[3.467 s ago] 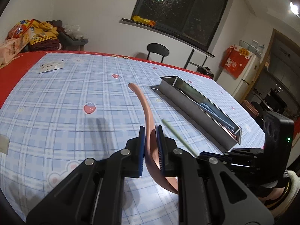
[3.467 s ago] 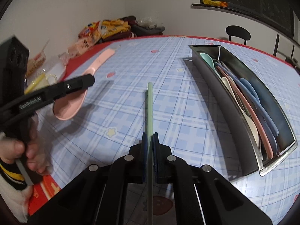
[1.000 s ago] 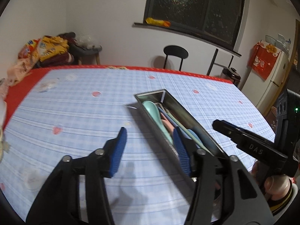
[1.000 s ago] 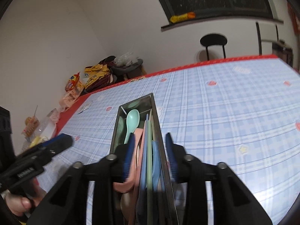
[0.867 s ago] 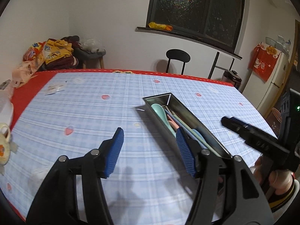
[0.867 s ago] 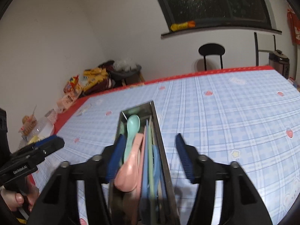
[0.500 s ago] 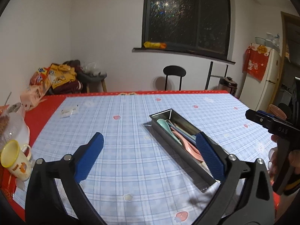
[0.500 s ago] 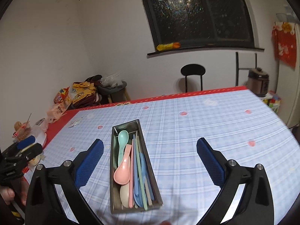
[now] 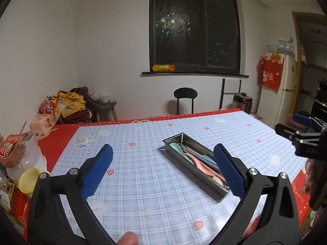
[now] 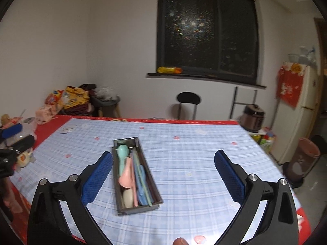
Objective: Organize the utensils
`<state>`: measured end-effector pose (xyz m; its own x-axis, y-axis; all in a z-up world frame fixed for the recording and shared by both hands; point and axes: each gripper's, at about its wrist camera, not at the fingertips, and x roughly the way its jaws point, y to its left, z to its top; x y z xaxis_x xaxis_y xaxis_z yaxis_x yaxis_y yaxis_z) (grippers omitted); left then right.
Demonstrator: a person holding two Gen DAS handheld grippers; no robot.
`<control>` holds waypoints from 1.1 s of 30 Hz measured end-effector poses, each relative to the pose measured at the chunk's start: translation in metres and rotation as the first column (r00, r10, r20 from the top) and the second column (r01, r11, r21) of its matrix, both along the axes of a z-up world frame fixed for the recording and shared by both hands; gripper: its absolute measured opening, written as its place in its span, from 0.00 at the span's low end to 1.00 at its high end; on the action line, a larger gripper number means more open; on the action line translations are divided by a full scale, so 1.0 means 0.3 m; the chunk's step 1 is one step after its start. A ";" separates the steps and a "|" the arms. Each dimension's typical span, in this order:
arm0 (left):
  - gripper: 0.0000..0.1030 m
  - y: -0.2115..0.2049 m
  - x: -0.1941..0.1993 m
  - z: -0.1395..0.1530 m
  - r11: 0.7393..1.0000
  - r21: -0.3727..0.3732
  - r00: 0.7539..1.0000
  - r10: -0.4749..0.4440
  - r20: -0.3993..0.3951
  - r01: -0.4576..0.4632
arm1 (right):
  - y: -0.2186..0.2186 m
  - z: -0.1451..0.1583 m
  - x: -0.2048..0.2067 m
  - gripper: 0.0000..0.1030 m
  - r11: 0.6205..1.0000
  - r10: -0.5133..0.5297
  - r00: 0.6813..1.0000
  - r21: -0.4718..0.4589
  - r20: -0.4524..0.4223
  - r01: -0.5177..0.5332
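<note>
A long steel tray (image 10: 152, 181) lies on the blue checked tablecloth (image 10: 194, 159). Inside it are a mint spoon (image 10: 122, 150), a pink spoon (image 10: 126, 175), a cream spoon, blue utensils and a green chopstick. In the left wrist view the same tray (image 9: 185, 170) runs diagonally with the spoons in it. My left gripper (image 9: 163, 173) is wide open and empty, held back above the table. My right gripper (image 10: 163, 173) is also wide open and empty, raised above the tray's near end. The right gripper (image 9: 300, 132) shows at the right edge of the left wrist view.
A yellow cup (image 9: 29, 180) and food packets (image 9: 14, 151) crowd the table's left edge on the red cloth. Small papers (image 9: 83, 140) lie near the far left. A black chair (image 10: 188, 102) stands beyond the table, a fridge (image 10: 298, 112) and a bin (image 10: 304, 157) to the right.
Both grippers let go of the pink spoon and green chopstick, which now lie in the tray. Both opened wide and pulled back and up from the tray.
</note>
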<state>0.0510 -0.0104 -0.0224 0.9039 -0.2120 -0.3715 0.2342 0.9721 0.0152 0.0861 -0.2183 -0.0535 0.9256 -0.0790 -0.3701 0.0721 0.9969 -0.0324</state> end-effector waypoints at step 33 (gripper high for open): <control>0.94 -0.063 -0.056 0.016 0.997 -0.011 0.997 -0.076 0.008 0.076 | -0.031 0.052 -0.189 0.94 0.980 -0.184 0.982 -0.066 0.051 0.187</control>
<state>0.0341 -0.0294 -0.0177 0.8878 -0.2841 -0.3622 0.3069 0.9517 0.0058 0.0294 -0.2277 -0.0378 0.9080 -0.2748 -0.3163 0.2582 0.9615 -0.0944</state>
